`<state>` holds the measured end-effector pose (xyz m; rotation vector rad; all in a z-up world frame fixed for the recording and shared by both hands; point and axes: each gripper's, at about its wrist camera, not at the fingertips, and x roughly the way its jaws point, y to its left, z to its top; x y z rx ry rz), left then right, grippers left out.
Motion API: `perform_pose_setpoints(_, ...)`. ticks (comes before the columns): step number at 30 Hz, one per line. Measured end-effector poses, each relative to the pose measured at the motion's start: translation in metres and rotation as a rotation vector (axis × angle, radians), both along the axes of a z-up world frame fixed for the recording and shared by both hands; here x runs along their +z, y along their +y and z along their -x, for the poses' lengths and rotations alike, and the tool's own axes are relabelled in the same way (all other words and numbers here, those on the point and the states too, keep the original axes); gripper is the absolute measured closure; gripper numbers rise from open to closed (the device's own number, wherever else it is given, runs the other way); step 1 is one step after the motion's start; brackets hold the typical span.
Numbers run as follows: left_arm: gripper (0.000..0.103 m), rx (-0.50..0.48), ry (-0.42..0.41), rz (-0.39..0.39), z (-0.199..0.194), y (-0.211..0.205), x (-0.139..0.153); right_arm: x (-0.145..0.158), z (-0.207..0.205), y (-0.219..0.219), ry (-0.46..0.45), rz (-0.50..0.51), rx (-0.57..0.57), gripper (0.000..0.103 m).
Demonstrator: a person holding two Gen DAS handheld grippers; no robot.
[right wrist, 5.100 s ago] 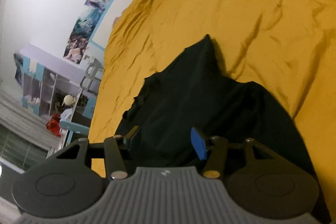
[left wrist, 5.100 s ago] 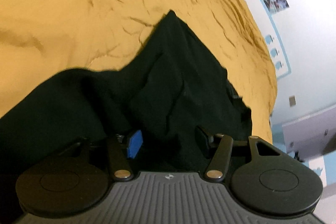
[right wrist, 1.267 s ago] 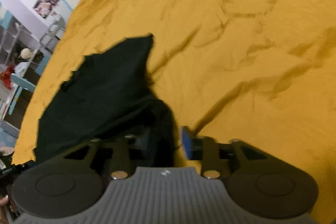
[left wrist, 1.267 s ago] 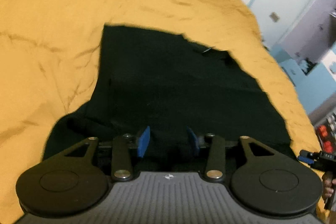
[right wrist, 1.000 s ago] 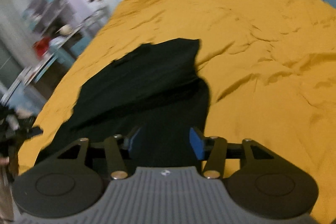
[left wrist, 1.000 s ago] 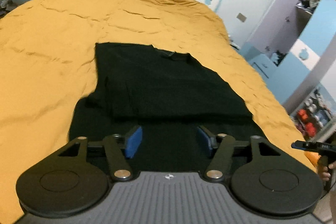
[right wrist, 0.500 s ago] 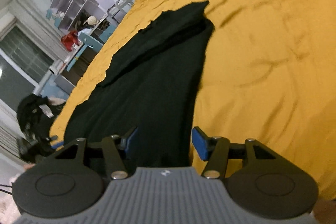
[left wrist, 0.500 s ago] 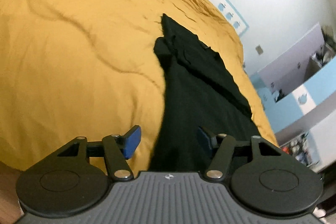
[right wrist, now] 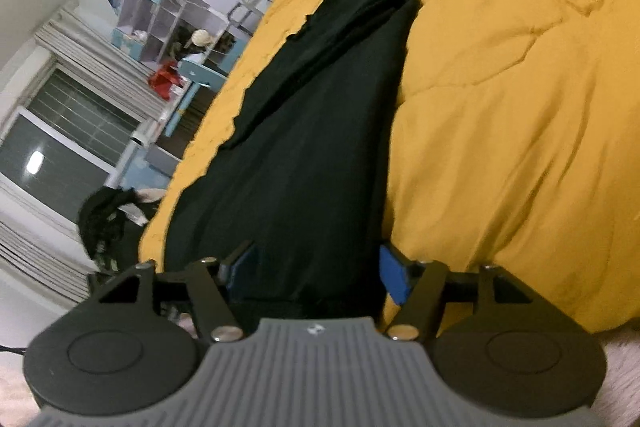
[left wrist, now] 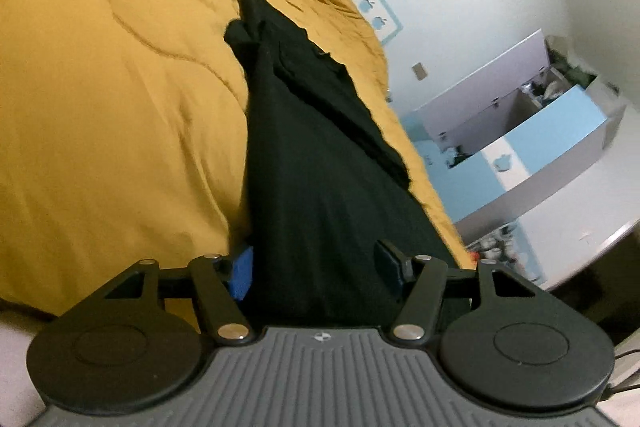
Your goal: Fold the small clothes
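One black cotton garment [left wrist: 320, 163] lies partly folded on my bed's mustard-yellow quilt [left wrist: 112, 99]. My left tool [left wrist: 316, 267] and right tool [right wrist: 316, 271] both gape wide around its near hem.

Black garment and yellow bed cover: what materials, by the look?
Black garment: looks like thin matte knit, maybe cotton jersey; it drapes limp with soft folds. Yellow bed cover: appears padded woven fabric, matte, with puffy creases; fibre unclear.

I cannot see the near hem of the black garment [left wrist: 320, 167]: each tool body covers it. Shelf contents [right wrist: 188, 39] in my right view are too small to identify.
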<state>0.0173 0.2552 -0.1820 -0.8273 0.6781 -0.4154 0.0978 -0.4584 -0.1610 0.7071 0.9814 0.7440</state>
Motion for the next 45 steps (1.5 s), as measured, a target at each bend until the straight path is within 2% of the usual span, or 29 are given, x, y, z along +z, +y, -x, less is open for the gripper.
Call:
perform_pose_setpoints(3, 0.036, 0.012, 0.028, -0.052, -0.005, 0.009, -0.002, -0.002, 0.001, -0.006, 0.006, 0.044, -0.030, 0.049)
perform_pose_setpoints(7, 0.036, -0.021, 0.056, 0.024, -0.009, 0.013, -0.010, -0.013, 0.002, -0.016, 0.037, -0.019, -0.059, 0.047)
perform_pose_setpoints(9, 0.035, -0.069, 0.058, 0.002, -0.008, 0.006, -0.012, -0.017, 0.002, -0.012, 0.056, -0.036, -0.030, 0.045)
perform_pose_setpoints(12, 0.035, -0.141, 0.084, 0.014, -0.007, -0.004, -0.018, -0.019, 0.006, 0.000, 0.079, -0.026, 0.052, 0.042)
perform_pose_setpoints(15, 0.035, -0.176, 0.078, -0.014, -0.002, -0.013, -0.020, -0.021, 0.010, 0.010, 0.088, -0.030, 0.105, 0.042)
perform_pose_setpoints(18, 0.034, -0.173, 0.078, 0.010, -0.001, -0.015, -0.022, -0.023, 0.012, 0.020, 0.092, -0.037, 0.132, 0.042)
perform_pose_setpoints(22, 0.035, -0.123, 0.095, 0.038, 0.002, -0.015, -0.024, -0.024, 0.012, 0.025, 0.096, -0.040, 0.134, 0.042)
perform_pose_setpoints(23, 0.038, -0.113, 0.096, 0.039, 0.005, -0.014, -0.023, -0.024, 0.013, 0.025, 0.096, -0.042, 0.129, 0.047)
perform_pose_setpoints(24, 0.046, -0.107, 0.097, 0.019, 0.008, -0.017, -0.021, -0.022, 0.014, 0.024, 0.092, -0.045, 0.123, 0.052)
perform_pose_setpoints(25, 0.052, -0.110, 0.096, -0.020, 0.011, -0.020, -0.018, -0.021, 0.015, 0.023, 0.085, -0.039, 0.119, 0.068)
perform_pose_setpoints(26, 0.070, -0.121, 0.084, -0.053, 0.015, -0.024, -0.014, -0.019, 0.017, 0.022, 0.079, -0.030, 0.122, 0.079)
perform_pose_setpoints(27, 0.082, -0.136, 0.069, -0.074, 0.017, -0.028, -0.010, -0.018, 0.018, 0.021, 0.078, -0.026, 0.127, 0.079)
perform_pose_setpoints(30, 0.088, -0.129, 0.095, -0.015, 0.019, -0.025, -0.004, -0.012, 0.020, 0.017, 0.080, -0.056, 0.139, 0.087)
perform_pose_setpoints(33, 0.090, -0.117, 0.106, 0.068, 0.019, -0.018, -0.001, -0.003, 0.016, 0.014, 0.073, -0.120, 0.122, 0.087)
perform_pose_setpoints(39, 0.092, -0.076, 0.017, 0.141, 0.019, -0.012, 0.024, 0.019, 0.008, 0.019, 0.030, -0.228, 0.088, 0.086)
perform_pose_setpoints(45, 0.093, -0.010, -0.066, 0.233, -0.001, -0.016, 0.033, 0.031, -0.009, 0.019, 0.014, -0.334, -0.030, 0.086)
